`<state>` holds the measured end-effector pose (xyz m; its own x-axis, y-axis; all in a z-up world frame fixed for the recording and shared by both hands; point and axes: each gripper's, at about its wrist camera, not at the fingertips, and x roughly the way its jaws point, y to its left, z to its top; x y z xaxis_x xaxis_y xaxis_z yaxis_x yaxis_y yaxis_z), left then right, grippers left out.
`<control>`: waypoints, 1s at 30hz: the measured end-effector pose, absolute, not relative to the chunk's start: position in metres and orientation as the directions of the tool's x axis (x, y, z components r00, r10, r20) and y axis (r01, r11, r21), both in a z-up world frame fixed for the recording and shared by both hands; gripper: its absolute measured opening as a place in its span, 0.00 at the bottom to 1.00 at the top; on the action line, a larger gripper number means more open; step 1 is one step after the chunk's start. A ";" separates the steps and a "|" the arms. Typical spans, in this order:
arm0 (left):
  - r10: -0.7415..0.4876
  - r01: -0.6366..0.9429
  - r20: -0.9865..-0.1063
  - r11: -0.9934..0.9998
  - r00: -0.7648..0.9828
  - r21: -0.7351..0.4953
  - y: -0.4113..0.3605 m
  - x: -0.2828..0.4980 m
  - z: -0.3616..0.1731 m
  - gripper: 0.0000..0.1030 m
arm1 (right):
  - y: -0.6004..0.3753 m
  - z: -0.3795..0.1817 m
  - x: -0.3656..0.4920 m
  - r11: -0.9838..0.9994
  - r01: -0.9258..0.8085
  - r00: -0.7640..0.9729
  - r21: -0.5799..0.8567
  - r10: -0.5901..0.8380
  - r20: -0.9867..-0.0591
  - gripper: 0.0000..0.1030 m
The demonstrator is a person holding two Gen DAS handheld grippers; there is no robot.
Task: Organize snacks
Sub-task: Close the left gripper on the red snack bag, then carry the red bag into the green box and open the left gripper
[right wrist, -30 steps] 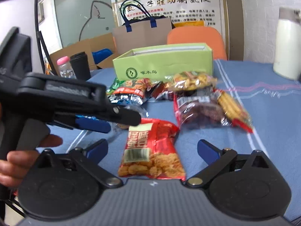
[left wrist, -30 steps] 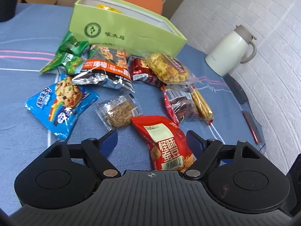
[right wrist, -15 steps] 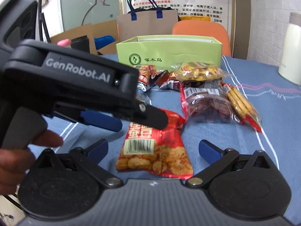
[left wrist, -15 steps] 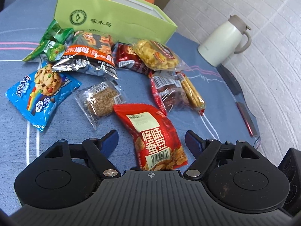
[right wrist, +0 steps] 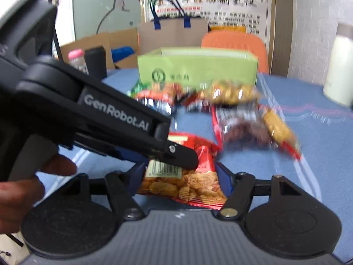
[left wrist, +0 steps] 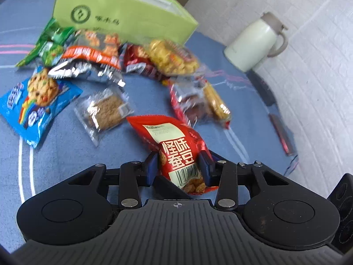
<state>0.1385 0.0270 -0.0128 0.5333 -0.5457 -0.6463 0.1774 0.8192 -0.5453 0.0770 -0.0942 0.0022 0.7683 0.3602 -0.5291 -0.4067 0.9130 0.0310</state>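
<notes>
A red snack bag (left wrist: 174, 145) with Chinese print lies on the blue tablecloth. My left gripper (left wrist: 179, 165) is shut on its near end. The same bag shows in the right wrist view (right wrist: 189, 176), where my right gripper (right wrist: 179, 176) has both blue fingers pressed against its sides. The left gripper's black body (right wrist: 99, 114) crosses that view from the left. A green open box (left wrist: 119, 15) stands at the back, with other snack packs in front of it.
Loose packs lie between me and the box: a blue cookie bag (left wrist: 35, 101), a clear cereal bar (left wrist: 106, 112), a silver-orange bag (left wrist: 88, 61), a dark red pack with yellow sticks (left wrist: 198, 103). A white jug (left wrist: 253, 42) stands at the right.
Both grippers were open around the red bag. Now both have closed on it, the left from one end and the right from the other.
</notes>
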 end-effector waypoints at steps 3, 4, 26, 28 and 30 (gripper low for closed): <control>-0.548 0.210 -0.607 0.817 0.576 -0.538 0.030 0.146 0.013 0.19 | -0.092 0.023 0.086 0.908 -0.418 0.795 0.001 0.366 -0.483 0.67; -0.541 0.216 -0.600 0.821 0.589 -0.528 0.031 0.151 0.020 0.19 | -0.091 0.030 0.093 0.906 -0.424 0.799 -0.003 0.373 -0.472 0.67; -0.406 0.168 -0.593 0.894 0.695 -0.415 0.060 0.425 0.040 0.26 | -0.048 0.051 0.387 0.849 -0.524 0.759 -0.061 0.434 -0.485 0.66; -0.377 0.149 -0.589 0.905 0.715 -0.398 0.065 0.425 0.040 0.40 | -0.053 0.055 0.385 0.855 -0.515 0.773 -0.063 0.432 -0.465 0.65; -0.367 0.146 -0.565 0.906 0.739 -0.397 0.072 0.417 0.050 0.41 | -0.062 0.066 0.375 0.862 -0.504 0.792 -0.060 0.432 -0.432 0.66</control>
<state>0.4166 0.0717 0.0499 0.7391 -0.3668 -0.5649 0.1463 0.9061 -0.3969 0.3748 -0.0624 0.0661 0.7915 0.4325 -0.4318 -0.5036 0.8619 -0.0599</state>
